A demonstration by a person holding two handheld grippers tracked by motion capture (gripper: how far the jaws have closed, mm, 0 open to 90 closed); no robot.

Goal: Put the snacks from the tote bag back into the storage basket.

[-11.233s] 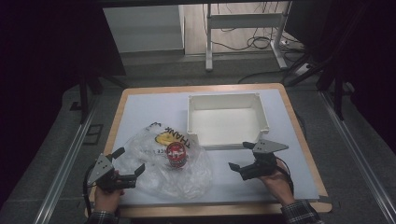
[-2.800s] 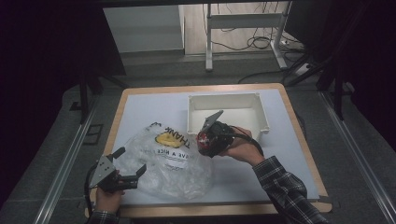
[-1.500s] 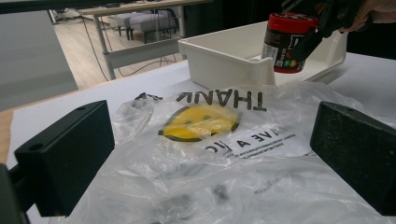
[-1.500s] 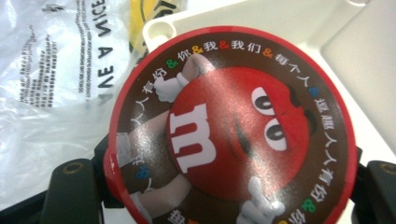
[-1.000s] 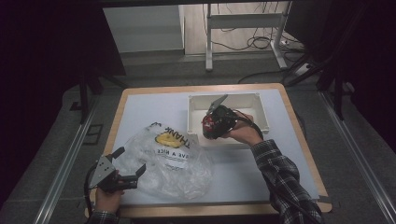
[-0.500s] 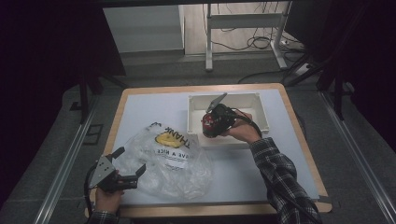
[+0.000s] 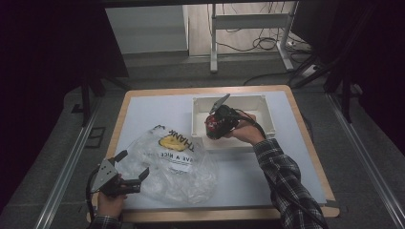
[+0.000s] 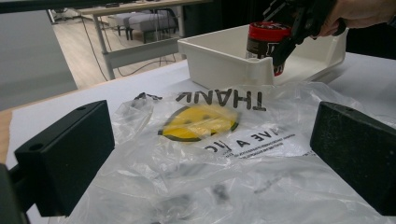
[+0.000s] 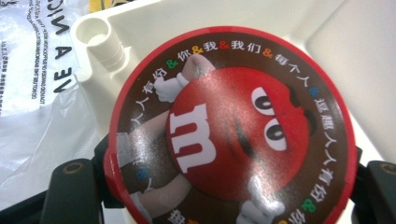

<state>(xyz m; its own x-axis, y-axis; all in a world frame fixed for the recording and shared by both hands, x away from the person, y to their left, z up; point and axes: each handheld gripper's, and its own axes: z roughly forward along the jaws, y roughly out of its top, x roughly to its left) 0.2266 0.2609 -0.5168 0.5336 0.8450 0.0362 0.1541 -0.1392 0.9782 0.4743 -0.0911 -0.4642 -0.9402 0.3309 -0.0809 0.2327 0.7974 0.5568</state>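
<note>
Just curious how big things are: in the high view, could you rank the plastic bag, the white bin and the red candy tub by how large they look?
1. Plastic bag, about level with
2. White bin; too close to rank.
3. Red candy tub, smallest.

A dark plaid sleeve [image 7: 286,183] at lower right; black two-jaw grippers, the left gripper [image 7: 128,175] bearing a grey triangular plate and trailing black cable.
</note>
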